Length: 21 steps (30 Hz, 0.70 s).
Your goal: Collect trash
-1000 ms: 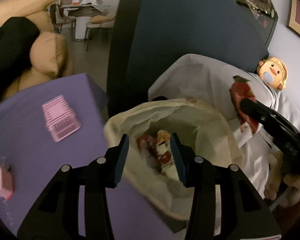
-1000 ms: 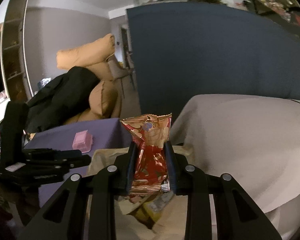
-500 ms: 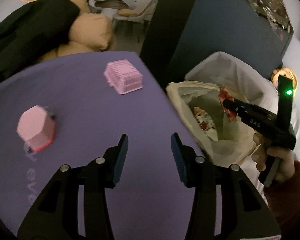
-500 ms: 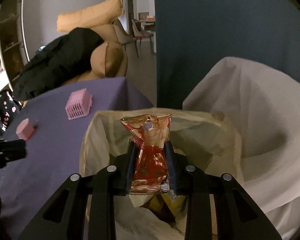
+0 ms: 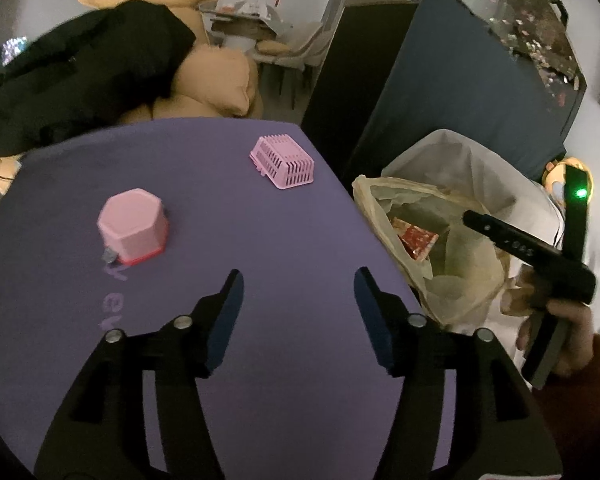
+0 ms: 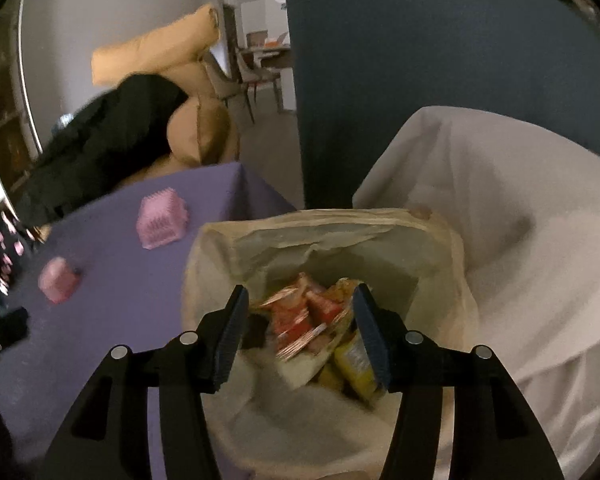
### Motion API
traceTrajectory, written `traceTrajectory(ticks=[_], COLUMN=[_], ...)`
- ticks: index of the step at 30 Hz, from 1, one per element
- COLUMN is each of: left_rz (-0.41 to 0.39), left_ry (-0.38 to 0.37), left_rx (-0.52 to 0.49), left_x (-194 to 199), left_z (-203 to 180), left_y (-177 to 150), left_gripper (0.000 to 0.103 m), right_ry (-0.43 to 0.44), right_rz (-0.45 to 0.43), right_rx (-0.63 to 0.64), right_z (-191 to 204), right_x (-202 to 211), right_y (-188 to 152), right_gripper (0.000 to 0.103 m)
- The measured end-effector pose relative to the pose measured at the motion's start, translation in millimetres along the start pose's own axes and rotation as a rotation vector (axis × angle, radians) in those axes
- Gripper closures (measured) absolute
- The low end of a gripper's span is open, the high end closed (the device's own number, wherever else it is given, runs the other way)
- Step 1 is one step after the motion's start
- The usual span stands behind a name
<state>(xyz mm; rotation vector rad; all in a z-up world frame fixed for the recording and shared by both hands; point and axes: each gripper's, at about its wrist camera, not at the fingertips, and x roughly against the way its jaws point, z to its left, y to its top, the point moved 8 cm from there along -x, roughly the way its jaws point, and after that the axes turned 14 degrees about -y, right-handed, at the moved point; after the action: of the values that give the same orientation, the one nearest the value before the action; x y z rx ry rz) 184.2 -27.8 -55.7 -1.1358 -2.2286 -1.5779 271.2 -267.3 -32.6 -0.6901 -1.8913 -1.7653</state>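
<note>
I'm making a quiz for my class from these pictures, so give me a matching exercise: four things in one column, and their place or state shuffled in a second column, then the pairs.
Things:
1. pink slatted plastic basket
2. red crinkled snack wrapper
3. black jacket
4. right tongs

Place or state:
A. draped over the tan cushions
B. inside the beige trash bag
C. opening, gripping nothing, above the trash
D. on the purple tabletop, near its far corner

Pairs: 1-D, 2-B, 3-A, 4-C
</note>
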Motion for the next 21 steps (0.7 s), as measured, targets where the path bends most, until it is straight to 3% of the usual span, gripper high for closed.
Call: traceTrajectory(ticks=[5, 9, 11, 15, 21], left_rz=[-0.036, -0.065, -0.071, -0.108, -0.198], left_ry=[0.044, 0.078, 0.084, 0.128, 0.187], left_rx=[-0.024, -0.077, -0.097, -0.13, -0.176], left_x=[26.6, 41.4, 46.9, 62.9, 92.1], left_z=[-9.1, -24.6, -31.9, -38.5, -51.3], left_y=[-16.9, -32.5, -39.3, -40.6, -37.5], left_gripper=[0.044, 0.034, 0.028, 0.026, 0.026], right_ry=[0.052, 0.13, 0.114, 0.052, 0.042], right_rz=[-0.052, -0.047, -0.085, -0.156, -0.161], right_rx=[0.002, 0.025, 0.046, 0.106, 0.08], right_z=[23.3, 49.7, 57.9, 67.1, 59.8], right_x=[61.1, 99.7, 116.5, 138.9, 144.0], right_y=[-31.7, -62.7, -72.2, -85.3, -93.6], right_gripper=[0.052, 0.052, 0.052, 0.052, 0.052])
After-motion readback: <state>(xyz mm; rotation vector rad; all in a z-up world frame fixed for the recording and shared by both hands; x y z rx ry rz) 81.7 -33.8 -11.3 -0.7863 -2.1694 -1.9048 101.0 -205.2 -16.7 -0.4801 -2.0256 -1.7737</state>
